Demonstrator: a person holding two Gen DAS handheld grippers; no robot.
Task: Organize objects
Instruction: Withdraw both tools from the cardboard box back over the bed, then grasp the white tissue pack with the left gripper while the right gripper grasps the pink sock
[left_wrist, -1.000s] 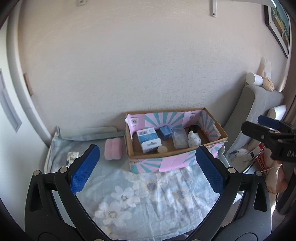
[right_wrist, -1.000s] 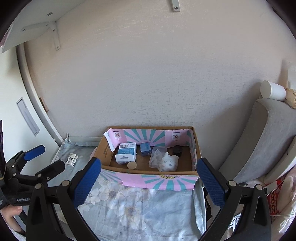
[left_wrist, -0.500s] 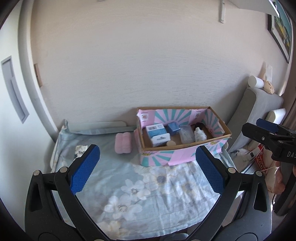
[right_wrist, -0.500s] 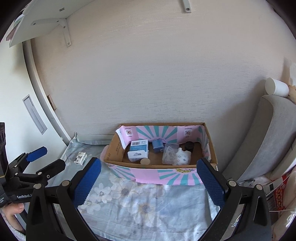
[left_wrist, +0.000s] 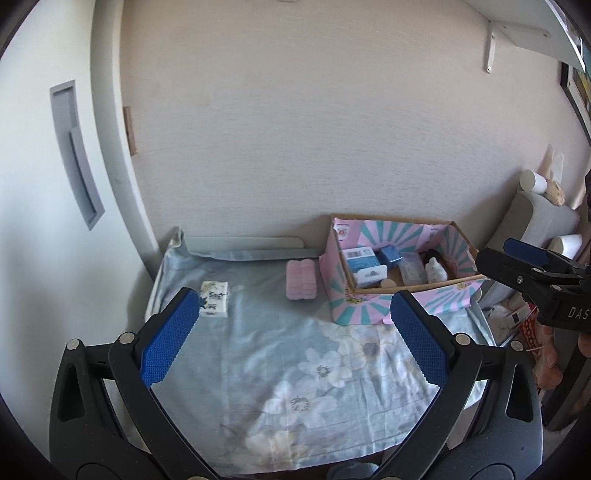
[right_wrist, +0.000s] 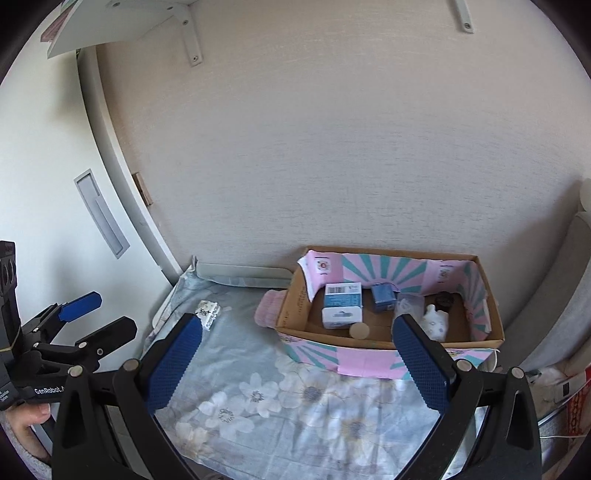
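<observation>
A pink and teal cardboard box (left_wrist: 369, 314) (right_wrist: 369, 356) stands at the table's back right. It holds a blue and white carton (right_wrist: 341, 304), a small blue box (right_wrist: 383, 297), a clear bag, a white bottle (right_wrist: 436, 323) and a round cap. A pink folded cloth (left_wrist: 301, 278) lies left of the box. A small white patterned packet (left_wrist: 214, 297) (right_wrist: 208, 312) lies at the left. My left gripper (left_wrist: 291, 334) is open and empty above the table. My right gripper (right_wrist: 295, 360) is open and empty, in front of the box.
A floral blue cloth (left_wrist: 295, 369) covers the table. A grey board (left_wrist: 243, 243) lies along the back wall. A grey sofa arm (left_wrist: 535, 218) with a white cup (left_wrist: 532, 181) stands at the right. A wall shelf (right_wrist: 122, 22) hangs above left.
Both grippers have pulled back and swung left. The box now sits further right in both views, and the white packet has come into fuller view. Both stay open.
</observation>
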